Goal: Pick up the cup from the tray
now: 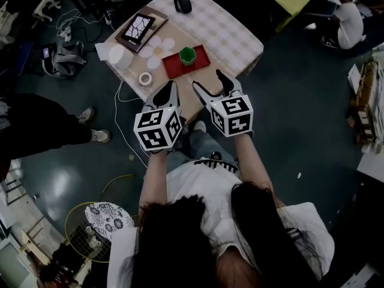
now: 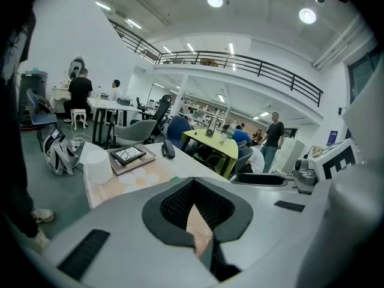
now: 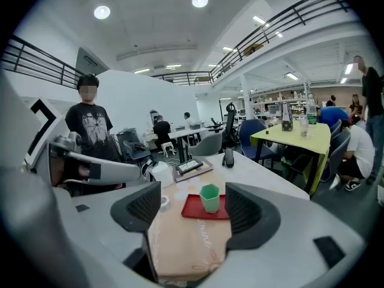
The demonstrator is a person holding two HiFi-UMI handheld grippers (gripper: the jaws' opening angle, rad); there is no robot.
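a: where's the cup?
b: the green cup [image 1: 188, 55] stands upright on the red tray [image 1: 174, 68] on the counter [image 1: 228, 32], at 11 o'clock from the right gripper [image 1: 207, 80].
a: and the jaws?
b: right gripper's jaws are wide apart, holding nothing. left gripper [image 1: 170, 89], at the tray's 7 o'clock, has its jaws together, empty.

Open-plan lab; desks [image 2: 110, 103], mezzanine railing [image 2: 252, 62]
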